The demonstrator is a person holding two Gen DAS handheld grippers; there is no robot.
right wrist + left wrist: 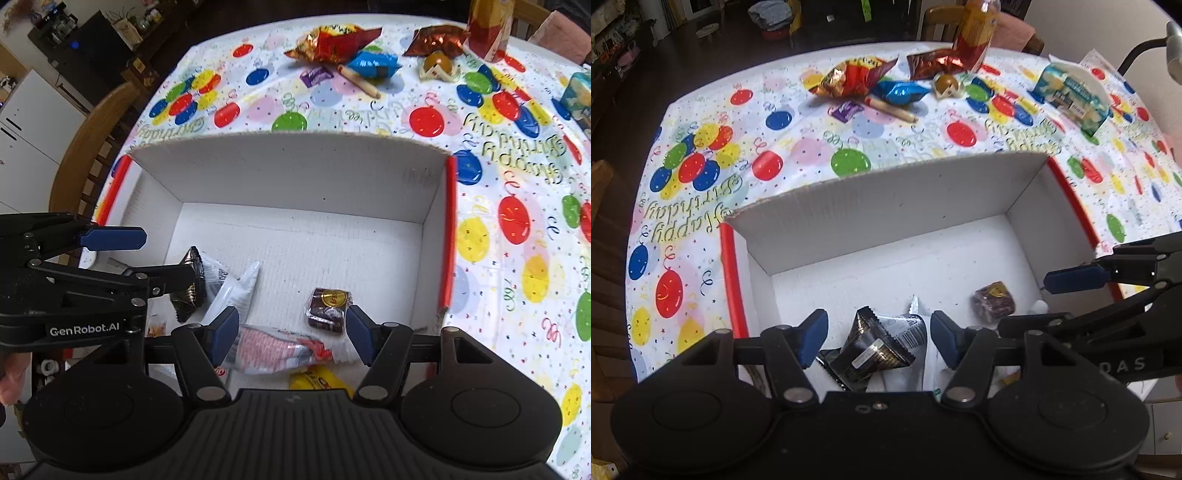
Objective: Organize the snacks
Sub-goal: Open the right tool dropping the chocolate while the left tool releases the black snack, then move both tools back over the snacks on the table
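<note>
A white cardboard box (886, 195) (288, 162) with red edges stands on the balloon tablecloth. In it lie a black and gold packet (875, 350) (192, 295), a white packet (236, 291), a brown wrapped cake (993, 301) (328, 306), a red and white packet (273, 349) and a yellow packet (317, 380). My left gripper (879, 338) (147, 258) hangs open over the black packet. My right gripper (291, 332) (1056, 299) is open above the red and white packet, beside the cake. Neither holds anything.
Beyond the box lie a red-orange chip bag (849, 77) (332, 42), a blue bag (901, 90) (373, 62), a purple packet (846, 109), a stick roll (890, 109), a brown-red bag (934, 62), a bottle (975, 33) and a light-blue packet (1071, 96). A wooden chair (85, 147) stands at the table's left.
</note>
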